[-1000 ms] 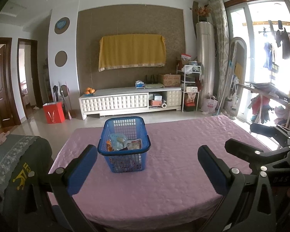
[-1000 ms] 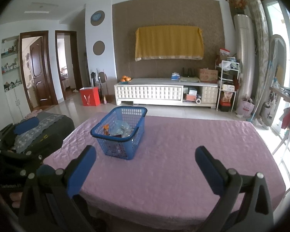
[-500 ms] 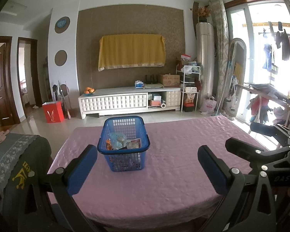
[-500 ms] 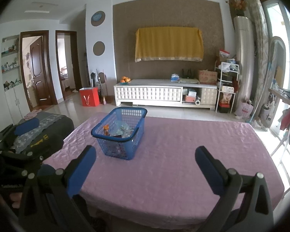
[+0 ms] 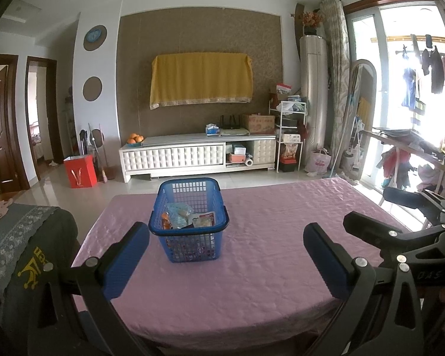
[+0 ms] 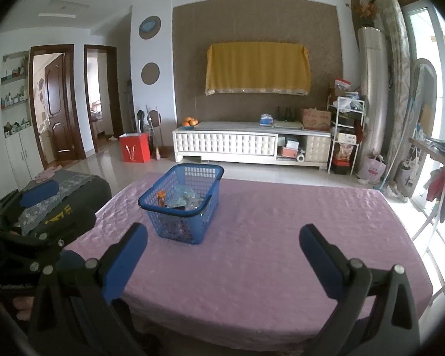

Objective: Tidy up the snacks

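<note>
A blue mesh basket (image 5: 190,237) stands on the pink-clothed table (image 5: 267,267), left of centre; it also shows in the right wrist view (image 6: 182,216). Several snack packets (image 5: 190,218) lie inside it. My left gripper (image 5: 225,255) is open and empty, held back at the table's near edge just short of the basket. My right gripper (image 6: 222,252) is open and empty, near the table's front edge, to the right of the basket. The right gripper's body also shows in the left wrist view (image 5: 400,237).
A dark chair with a grey lace cover (image 5: 23,237) stands at the table's left. A white TV cabinet (image 5: 198,154) and a red bag (image 5: 80,170) are beyond the table. A drying rack with clothes (image 5: 415,154) stands at the right.
Both grippers have drifted slightly; the basket sits a touch higher in both views. Nothing was gripped or released.
</note>
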### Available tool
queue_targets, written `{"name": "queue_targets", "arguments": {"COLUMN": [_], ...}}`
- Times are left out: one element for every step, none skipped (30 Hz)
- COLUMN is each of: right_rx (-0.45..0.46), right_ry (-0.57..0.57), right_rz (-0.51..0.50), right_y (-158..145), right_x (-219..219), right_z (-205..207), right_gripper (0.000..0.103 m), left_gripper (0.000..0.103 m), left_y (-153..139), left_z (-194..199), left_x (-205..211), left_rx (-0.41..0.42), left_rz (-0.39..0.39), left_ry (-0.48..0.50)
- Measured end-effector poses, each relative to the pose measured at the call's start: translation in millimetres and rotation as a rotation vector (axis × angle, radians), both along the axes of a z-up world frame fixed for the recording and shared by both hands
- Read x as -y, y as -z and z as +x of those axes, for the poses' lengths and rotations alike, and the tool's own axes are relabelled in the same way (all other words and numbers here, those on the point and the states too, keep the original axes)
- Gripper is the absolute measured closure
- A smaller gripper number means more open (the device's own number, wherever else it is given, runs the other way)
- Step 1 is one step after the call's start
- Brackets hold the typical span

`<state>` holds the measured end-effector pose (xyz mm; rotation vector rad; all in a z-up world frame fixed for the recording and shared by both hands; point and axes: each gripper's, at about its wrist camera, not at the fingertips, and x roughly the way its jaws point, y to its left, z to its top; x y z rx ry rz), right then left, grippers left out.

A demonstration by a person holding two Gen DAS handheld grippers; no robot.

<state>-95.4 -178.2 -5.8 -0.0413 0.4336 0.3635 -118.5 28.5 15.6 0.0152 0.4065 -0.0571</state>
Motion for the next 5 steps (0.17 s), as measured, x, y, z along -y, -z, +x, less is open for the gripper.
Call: {"name": "queue_targets", "arguments": {"right_rx": [0.0, 0.001, 0.002, 0.002, 0.003], "right_ry": [-0.001, 0.0, 0.0, 0.0, 0.001], "right_rz": [0.0, -0.003, -0.004, -0.004, -0.005], "right_y": [0.0, 0.3, 0.2, 0.0, 0.8], "right_x": [0.0, -0.4, -0.2, 0.1, -0.6], "right_z": [0.0, -0.7, -0.8, -0.7, -1.6], "right_gripper": [0.0, 0.0, 0.0, 0.0, 0.0], "left_gripper": [0.0, 0.0, 0.0, 0.0, 0.0], "left_y": [0.0, -0.1, -0.1, -0.5, -0.8], "left_z": [0.1, 0.0, 0.0, -1.7, -2.7], "left_x": [0.5, 0.1, 0.3, -1.1, -1.5], "left_rx": [0.0, -0.001, -0.001, 0.0, 0.001], "left_rz": [-0.001, -0.003, -0.005, -0.006, -0.007], "left_ry": [-0.001, -0.001, 0.0, 0.002, 0.004]}}
